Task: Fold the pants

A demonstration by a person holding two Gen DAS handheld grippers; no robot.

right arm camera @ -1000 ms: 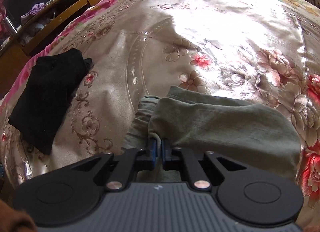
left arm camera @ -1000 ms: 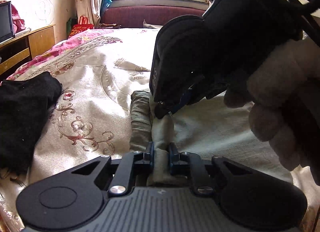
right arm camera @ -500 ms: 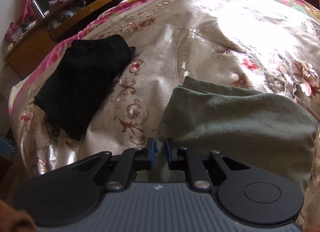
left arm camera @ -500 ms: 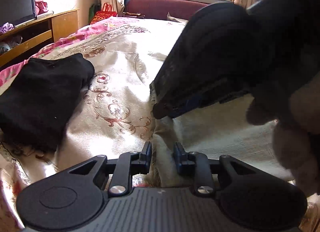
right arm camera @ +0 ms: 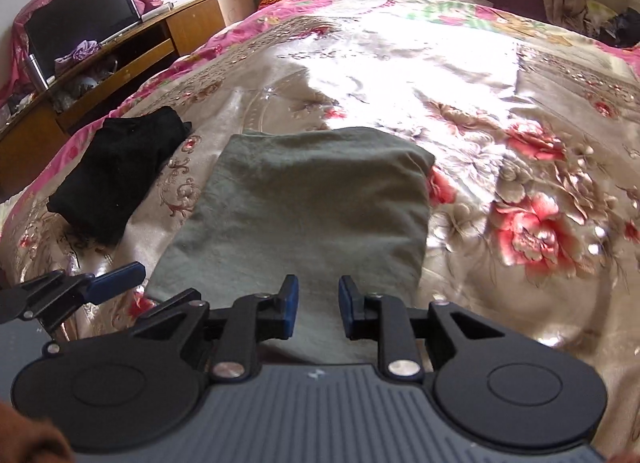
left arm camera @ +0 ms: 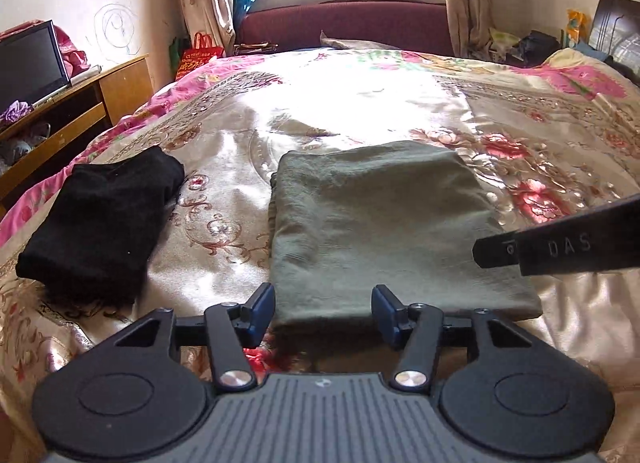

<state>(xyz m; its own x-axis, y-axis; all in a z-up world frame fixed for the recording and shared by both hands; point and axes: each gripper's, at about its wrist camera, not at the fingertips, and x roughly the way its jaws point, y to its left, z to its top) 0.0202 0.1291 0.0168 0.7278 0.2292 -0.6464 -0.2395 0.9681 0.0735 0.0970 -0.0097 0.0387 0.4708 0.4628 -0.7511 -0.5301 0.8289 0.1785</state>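
Observation:
The olive-green pants [left arm camera: 384, 231] lie folded into a flat rectangle on the floral bedspread [left arm camera: 360, 111]; they also show in the right wrist view [right arm camera: 312, 215]. My left gripper [left arm camera: 323, 311] is open and empty, at the near edge of the pants and a little above it. My right gripper [right arm camera: 318, 311] is open and empty over the near part of the pants. The right gripper's black body [left arm camera: 560, 247] shows at the right of the left wrist view. One blue pad of the left gripper [right arm camera: 116, 277] shows at the left of the right wrist view.
A folded black garment [left arm camera: 104, 223] lies on the bed left of the pants, also in the right wrist view [right arm camera: 120, 175]. A wooden TV stand [left arm camera: 76, 103] with a screen stands beyond the bed's left edge. A dark red headboard [left arm camera: 344, 27] stands under the window.
Both grippers let go of the pants' edge, opened, and drew back toward the near side. The pants now lie flat, folded over.

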